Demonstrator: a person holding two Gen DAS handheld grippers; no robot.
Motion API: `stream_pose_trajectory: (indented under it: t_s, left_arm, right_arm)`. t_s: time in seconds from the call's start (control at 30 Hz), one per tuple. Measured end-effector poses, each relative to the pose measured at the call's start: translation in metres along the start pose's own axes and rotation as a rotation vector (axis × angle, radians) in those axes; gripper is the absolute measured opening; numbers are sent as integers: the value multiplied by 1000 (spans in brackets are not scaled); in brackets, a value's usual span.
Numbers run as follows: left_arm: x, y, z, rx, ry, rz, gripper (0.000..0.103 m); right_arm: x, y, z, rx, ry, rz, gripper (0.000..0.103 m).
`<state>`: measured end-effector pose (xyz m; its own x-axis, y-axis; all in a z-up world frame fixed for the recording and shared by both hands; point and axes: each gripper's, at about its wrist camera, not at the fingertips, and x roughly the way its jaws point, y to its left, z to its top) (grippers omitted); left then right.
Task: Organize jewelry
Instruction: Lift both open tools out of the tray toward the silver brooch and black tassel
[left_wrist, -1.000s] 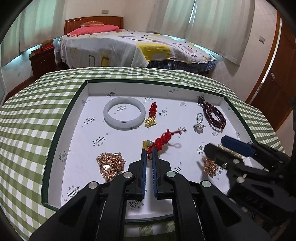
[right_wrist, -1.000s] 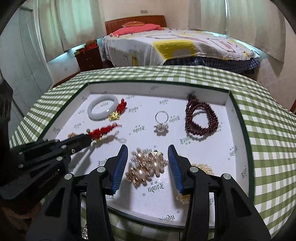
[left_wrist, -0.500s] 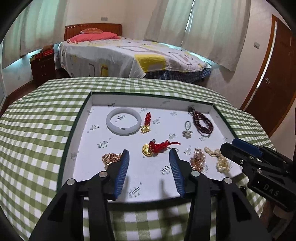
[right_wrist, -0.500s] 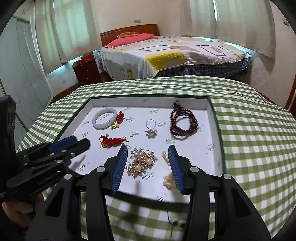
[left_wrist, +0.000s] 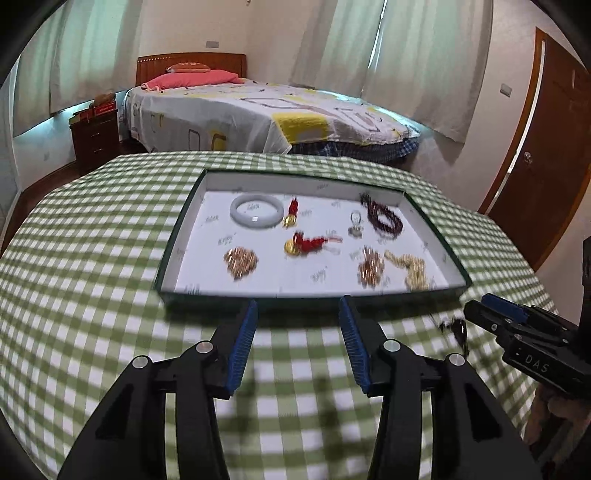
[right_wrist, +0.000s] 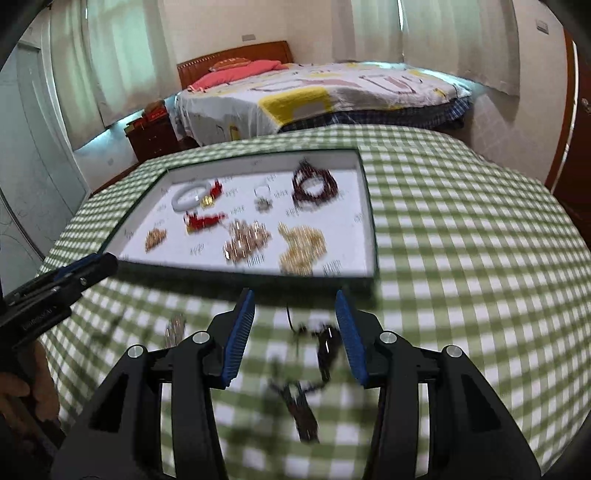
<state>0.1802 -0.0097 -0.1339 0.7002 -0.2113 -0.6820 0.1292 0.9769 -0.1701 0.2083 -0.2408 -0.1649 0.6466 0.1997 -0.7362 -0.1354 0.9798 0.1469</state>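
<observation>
The tray (left_wrist: 436, 236) holds the jewelry — a pale bangle (left_wrist: 257, 211), red tassel charms (left_wrist: 310, 243), a dark bead bracelet (left_wrist: 384, 218) and gold chains (left_wrist: 412, 266). It sits on a green checked tablecloth (left_wrist: 92, 277), a bed (left_wrist: 266, 118) behind. The left gripper (left_wrist: 298, 341) and the right gripper (right_wrist: 295, 330) hang before the tray, jaws apart — a blurred dark strand (right_wrist: 301, 398) lies under the right one.

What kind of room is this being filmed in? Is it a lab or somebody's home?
It looks like a bedroom in a home, not a lab. There is a made bed with a pink pillow, a wooden nightstand beside it, and long curtains over the windows.
</observation>
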Motion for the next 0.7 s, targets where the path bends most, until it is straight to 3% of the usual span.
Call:
stream_pose_trajectory:
  t_s: [0.3, 0.7]
  left_arm:
    - [-9, 6, -33, -21, 56, 45, 46]
    - [-16, 6, -37, -18, 48, 54, 46]
  right_arm:
    - [-5, -4, -35, 9, 49, 3, 45]
    - [-1, -6, -28, 23, 23, -11, 45]
